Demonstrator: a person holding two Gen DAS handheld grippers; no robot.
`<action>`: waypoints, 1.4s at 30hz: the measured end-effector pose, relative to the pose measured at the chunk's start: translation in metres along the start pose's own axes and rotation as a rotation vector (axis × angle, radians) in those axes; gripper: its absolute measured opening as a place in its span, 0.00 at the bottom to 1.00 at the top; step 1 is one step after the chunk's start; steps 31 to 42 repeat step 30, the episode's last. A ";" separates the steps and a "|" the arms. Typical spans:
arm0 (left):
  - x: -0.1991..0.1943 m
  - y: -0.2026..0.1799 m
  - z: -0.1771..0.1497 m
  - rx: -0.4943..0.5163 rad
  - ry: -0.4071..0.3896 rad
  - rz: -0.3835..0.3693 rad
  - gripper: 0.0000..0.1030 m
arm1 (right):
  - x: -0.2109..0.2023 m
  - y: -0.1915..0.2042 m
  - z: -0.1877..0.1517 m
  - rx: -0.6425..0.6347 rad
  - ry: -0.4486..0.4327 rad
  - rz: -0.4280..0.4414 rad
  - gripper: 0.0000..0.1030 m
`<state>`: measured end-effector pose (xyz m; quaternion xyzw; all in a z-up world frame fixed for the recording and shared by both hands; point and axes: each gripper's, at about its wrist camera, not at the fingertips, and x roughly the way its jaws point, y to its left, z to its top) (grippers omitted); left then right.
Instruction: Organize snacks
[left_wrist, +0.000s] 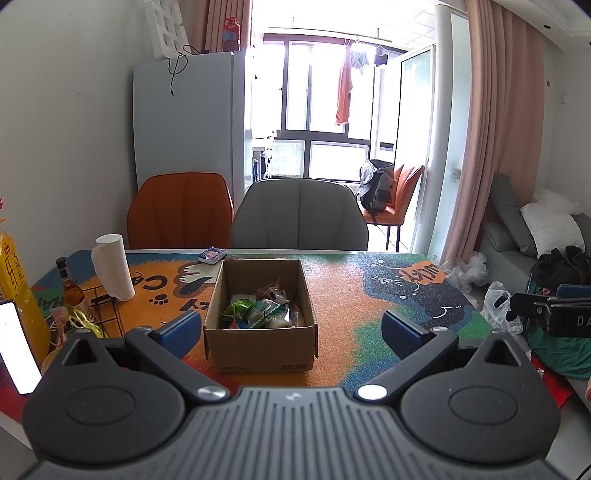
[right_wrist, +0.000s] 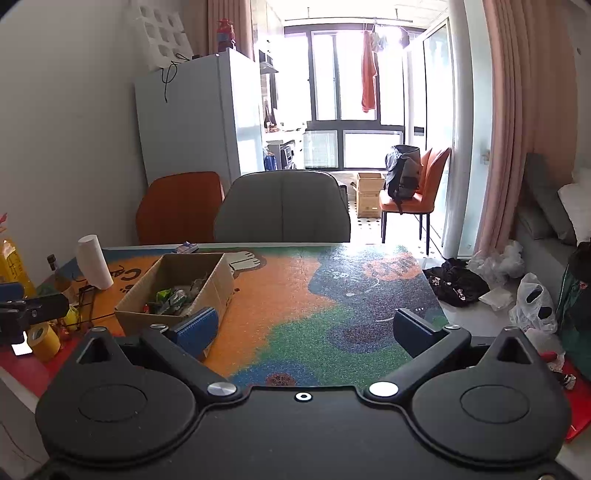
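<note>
Your left gripper (left_wrist: 291, 326) hangs above the near edge of the table (left_wrist: 354, 306) with its blue pads spread wide and nothing between them. The open cardboard box (left_wrist: 258, 350) sits straight ahead, framed by the two fingers but clear of both. Inside it lies a loose heap of snacks (left_wrist: 258, 308) in green, white and clear wrappers, gathered on the floor of the box toward its near half.

Your right gripper (right_wrist: 310, 328) is also released, its fingers wide apart and empty over the colourful mat. From this side the box (right_wrist: 207, 284) lies to the left, with the left pad (right_wrist: 195, 328) overlapping its near corner; you cannot tell whether the two touch.

A small blue and white packet (left_wrist: 212, 254) rests on the table just beyond the far wall of the box, outside it. A paper towel roll (left_wrist: 112, 266) stands upright to the left of the box, and a dark bottle (left_wrist: 72, 288) stands further left. A grey chair (left_wrist: 299, 218) and an orange chair (left_wrist: 181, 212) are drawn up at the far side of the table.
</note>
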<state>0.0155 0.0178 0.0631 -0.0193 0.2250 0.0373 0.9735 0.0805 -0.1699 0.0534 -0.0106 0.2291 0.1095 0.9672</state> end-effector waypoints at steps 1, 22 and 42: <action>0.000 0.000 0.000 0.000 0.000 0.001 1.00 | 0.000 0.000 0.000 0.001 -0.001 0.000 1.00; 0.002 -0.002 0.000 0.001 0.005 -0.008 1.00 | 0.001 0.001 0.000 0.002 0.004 0.001 1.00; 0.003 0.000 -0.002 -0.006 0.011 -0.015 1.00 | 0.002 0.000 -0.001 0.005 0.006 0.003 1.00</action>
